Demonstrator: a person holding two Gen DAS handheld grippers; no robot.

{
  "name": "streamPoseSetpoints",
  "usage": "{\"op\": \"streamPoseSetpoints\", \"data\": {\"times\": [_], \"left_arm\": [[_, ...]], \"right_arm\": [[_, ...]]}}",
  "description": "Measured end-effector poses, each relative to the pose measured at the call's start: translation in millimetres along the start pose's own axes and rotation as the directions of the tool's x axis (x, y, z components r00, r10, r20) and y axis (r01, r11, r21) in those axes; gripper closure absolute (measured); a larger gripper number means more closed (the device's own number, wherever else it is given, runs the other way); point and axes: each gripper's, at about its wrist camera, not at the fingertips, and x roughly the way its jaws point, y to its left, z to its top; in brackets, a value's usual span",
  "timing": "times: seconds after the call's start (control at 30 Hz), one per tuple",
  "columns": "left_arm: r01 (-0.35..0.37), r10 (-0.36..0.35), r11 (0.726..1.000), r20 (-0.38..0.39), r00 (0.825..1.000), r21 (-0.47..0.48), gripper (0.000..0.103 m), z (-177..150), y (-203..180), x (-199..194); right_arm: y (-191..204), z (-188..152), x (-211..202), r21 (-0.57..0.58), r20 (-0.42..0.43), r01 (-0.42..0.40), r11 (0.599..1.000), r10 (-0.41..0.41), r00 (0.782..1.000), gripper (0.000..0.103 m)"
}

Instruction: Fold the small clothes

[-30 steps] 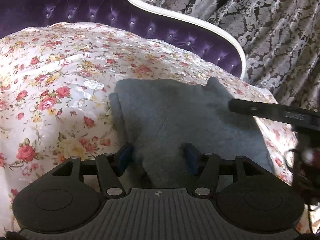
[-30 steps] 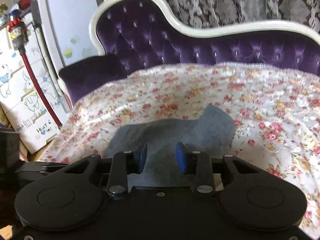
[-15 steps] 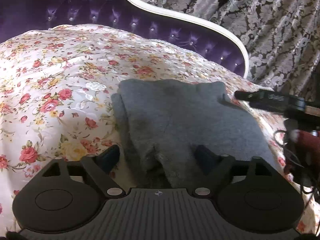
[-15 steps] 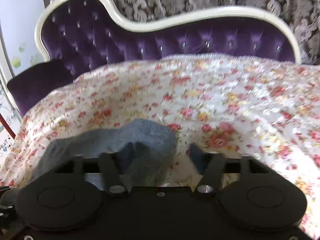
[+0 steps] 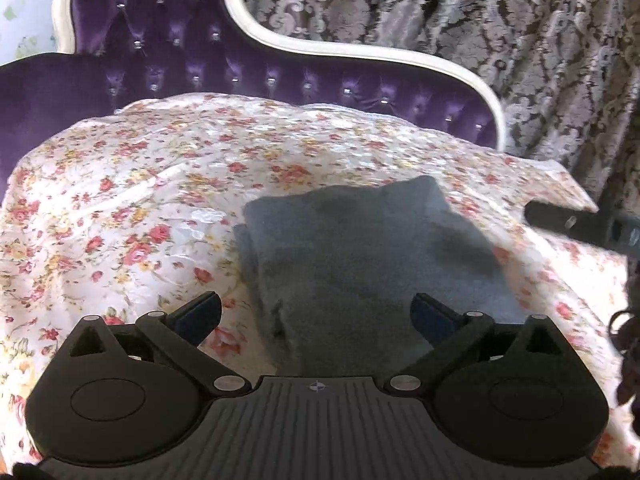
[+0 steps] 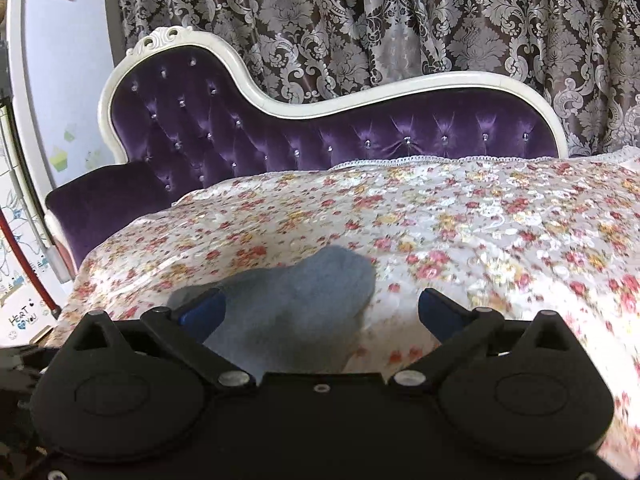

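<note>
A small grey garment (image 5: 360,256) lies folded on the flowered sheet (image 5: 132,216), with a doubled edge on its left side. My left gripper (image 5: 316,316) hovers over its near end. Its jaws are opening wide, and the blue pads (image 5: 198,316) stand clear of the cloth on either side. In the right wrist view the same garment (image 6: 304,300) sits low and left of centre. My right gripper (image 6: 320,314) is just above its rounded end, jaws opening, and the pads press on nothing. A black finger of the right gripper (image 5: 580,226) shows at the right edge of the left wrist view.
The sheet covers a purple tufted chaise with a white carved frame (image 6: 280,108). A patterned curtain (image 6: 400,20) hangs behind it. A dark armrest (image 6: 100,200) is at the left, with a wall of drawings and a red hose (image 6: 24,264) beyond.
Both grippers have gone from nearly shut on the grey cloth to wide open and have let it go. Both have drawn back a little, so more of the chaise shows.
</note>
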Motion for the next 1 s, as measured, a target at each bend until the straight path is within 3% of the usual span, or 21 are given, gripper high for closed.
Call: {"op": "streamPoseSetpoints", "data": {"times": [0.07, 0.3, 0.43, 0.6, 0.83, 1.0], "left_arm": [[-0.002, 0.002, 1.000, -0.004, 1.000, 0.005, 0.001, 1, -5, -7], [-0.172, 0.171, 0.982, 0.012, 0.985, 0.075, 0.001, -1, -30, -29], [-0.191, 0.193, 0.979, -0.011, 0.981, 0.067, 0.001, -2, -32, -37], [-0.272, 0.276, 0.958, -0.035, 0.960, 0.093, 0.001, -7, -38, -43], [-0.271, 0.275, 0.957, -0.025, 0.961, 0.108, 0.001, -17, -45, -61], [-0.253, 0.257, 0.963, -0.035, 0.966, 0.089, 0.001, -20, -44, -69]], "right_arm": [[7, -5, -7, -0.003, -0.011, 0.017, 1.000, -0.017, 1.000, 0.000], [18, -18, -29, 0.033, -0.052, 0.029, 0.999, -0.027, 0.998, 0.000], [23, -23, -42, 0.024, -0.077, 0.058, 0.998, -0.056, 0.995, 0.000], [26, -28, -56, 0.051, -0.103, 0.075, 0.996, -0.069, 0.992, 0.000], [40, -34, -74, 0.035, -0.151, 0.151, 0.988, -0.145, 0.978, 0.000], [47, -38, -85, 0.040, -0.156, 0.122, 0.992, -0.115, 0.981, 0.000]]}}
